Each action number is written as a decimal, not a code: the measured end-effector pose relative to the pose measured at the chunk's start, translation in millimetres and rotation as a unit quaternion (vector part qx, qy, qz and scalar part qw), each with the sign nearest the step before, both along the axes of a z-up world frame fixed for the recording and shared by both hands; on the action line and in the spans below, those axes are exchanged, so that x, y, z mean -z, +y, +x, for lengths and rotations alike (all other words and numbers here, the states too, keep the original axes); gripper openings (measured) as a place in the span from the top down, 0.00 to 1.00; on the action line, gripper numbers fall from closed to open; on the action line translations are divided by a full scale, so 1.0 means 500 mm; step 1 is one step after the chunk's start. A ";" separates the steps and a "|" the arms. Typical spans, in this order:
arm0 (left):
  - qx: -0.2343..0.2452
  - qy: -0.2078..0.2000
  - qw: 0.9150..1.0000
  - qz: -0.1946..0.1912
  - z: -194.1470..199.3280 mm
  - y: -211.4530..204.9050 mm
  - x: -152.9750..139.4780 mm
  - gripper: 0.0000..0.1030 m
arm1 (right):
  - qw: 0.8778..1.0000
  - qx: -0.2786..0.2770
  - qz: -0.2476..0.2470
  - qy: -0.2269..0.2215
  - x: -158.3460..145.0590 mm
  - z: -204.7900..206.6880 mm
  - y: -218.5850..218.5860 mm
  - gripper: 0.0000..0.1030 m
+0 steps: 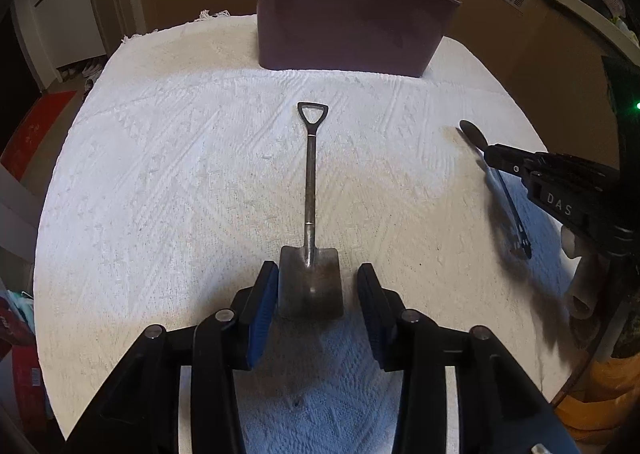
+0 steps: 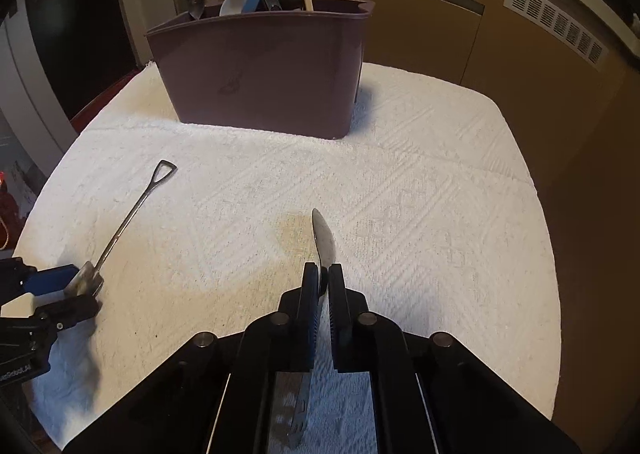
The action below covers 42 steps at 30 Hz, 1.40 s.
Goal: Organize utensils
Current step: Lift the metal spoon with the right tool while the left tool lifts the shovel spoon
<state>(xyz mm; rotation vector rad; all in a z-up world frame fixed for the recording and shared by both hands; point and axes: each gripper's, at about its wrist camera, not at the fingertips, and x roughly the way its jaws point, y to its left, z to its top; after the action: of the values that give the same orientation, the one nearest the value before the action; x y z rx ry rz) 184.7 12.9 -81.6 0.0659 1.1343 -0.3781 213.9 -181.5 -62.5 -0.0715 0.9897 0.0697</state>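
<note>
A shovel-shaped metal spoon (image 1: 309,209) lies on the white cloth, its blade between the open fingers of my left gripper (image 1: 318,286); the pads do not grip it. It also shows in the right wrist view (image 2: 120,221). My right gripper (image 2: 324,274) is shut on a metal spoon (image 2: 324,238), held above the cloth with the bowl pointing forward and the handle trailing back under the gripper. In the left wrist view that spoon (image 1: 472,135) and right gripper (image 1: 496,157) are at the right. A purple bin (image 2: 264,69) with several utensils stands at the back.
The white textured cloth (image 1: 180,173) covers the table; its edges fall off at left, right and back. Brown cabinets with vents (image 2: 520,25) stand behind. A yellowish stain (image 2: 294,234) marks the cloth beneath the held spoon.
</note>
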 end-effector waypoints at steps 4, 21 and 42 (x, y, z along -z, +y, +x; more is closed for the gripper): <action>0.012 0.004 0.999 0.031 0.017 -0.028 0.003 0.55 | 1.000 -0.012 -0.008 -0.004 0.001 -0.011 -0.004 0.93; 0.007 -0.013 1.000 0.015 0.006 -0.014 0.001 0.73 | 0.999 -0.027 0.021 0.000 0.029 0.042 -0.005 0.67; 0.052 -0.022 0.998 -0.010 -0.005 -0.014 -0.073 0.49 | 0.994 -0.054 0.005 -0.096 -0.145 -0.079 0.009 0.72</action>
<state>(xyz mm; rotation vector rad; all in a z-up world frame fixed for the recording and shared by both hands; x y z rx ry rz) 182.4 6.1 -45.2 0.1144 1.0865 -0.4786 174.2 -177.0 10.1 -0.1208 0.7920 0.1645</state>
